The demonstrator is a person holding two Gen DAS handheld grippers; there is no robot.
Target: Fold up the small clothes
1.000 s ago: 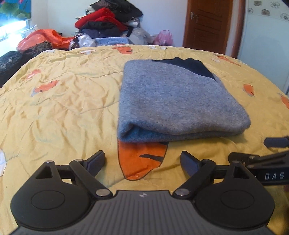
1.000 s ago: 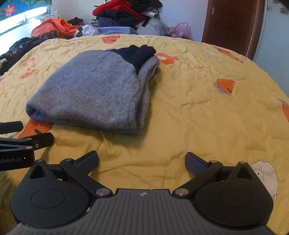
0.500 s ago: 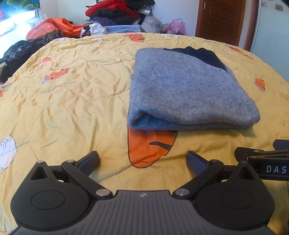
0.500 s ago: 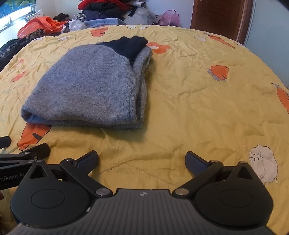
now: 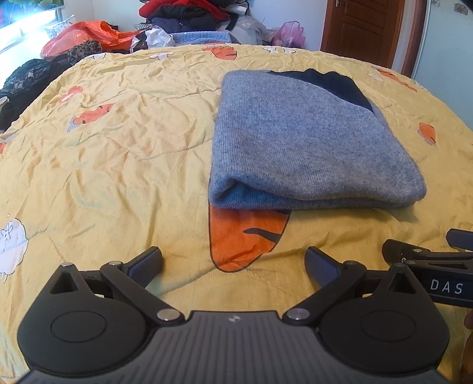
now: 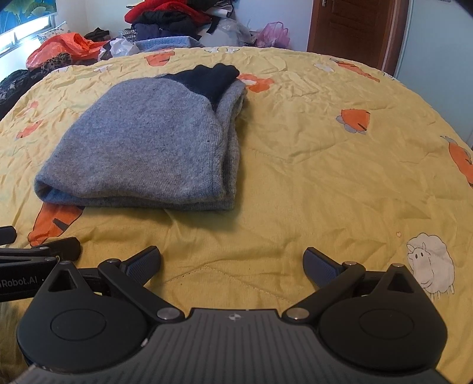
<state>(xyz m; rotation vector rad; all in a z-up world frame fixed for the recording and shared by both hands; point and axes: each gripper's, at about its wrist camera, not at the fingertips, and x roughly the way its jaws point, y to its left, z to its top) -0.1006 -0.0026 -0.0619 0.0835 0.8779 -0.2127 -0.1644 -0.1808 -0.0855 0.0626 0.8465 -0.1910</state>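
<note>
So the grey sweater (image 5: 301, 141) is lying folded on the yellow quilt (image 5: 118, 153), and that sweater is basically the anchor for everything else. It's a flat rectangle-ish bundle with a dark navy part (image 5: 331, 85) sticking out at its far end, and the fold's rounded edge faces the grippers. Its near left corner sits right on top of a big orange carrot print (image 5: 242, 236), covering the top of it.

The left gripper (image 5: 233, 263) hangs on the near side of the sweater, clear of it, with its fingers spread as wide as they go and nothing between them but quilt and the tip of that carrot. The right gripper (image 6: 232, 261) is also on the near side of the sweater, off toward its right edge, fingers wide apart too, empty, not touching the knit. From the left camera you can catch the right gripper's black finger poking in at the frame's right edge, just near the sweater's near right corner.

Right of the sweater the quilt has a small orange carrot (image 6: 354, 121), and nearer the right gripper there's a white sheep print (image 6: 428, 263).

Way beyond the sweater's far end there's a heap of clothes (image 5: 183, 14), an orange plastic bag (image 5: 85, 35), a pink bag (image 5: 288, 34) and a brown wooden door (image 5: 360, 29).
</note>
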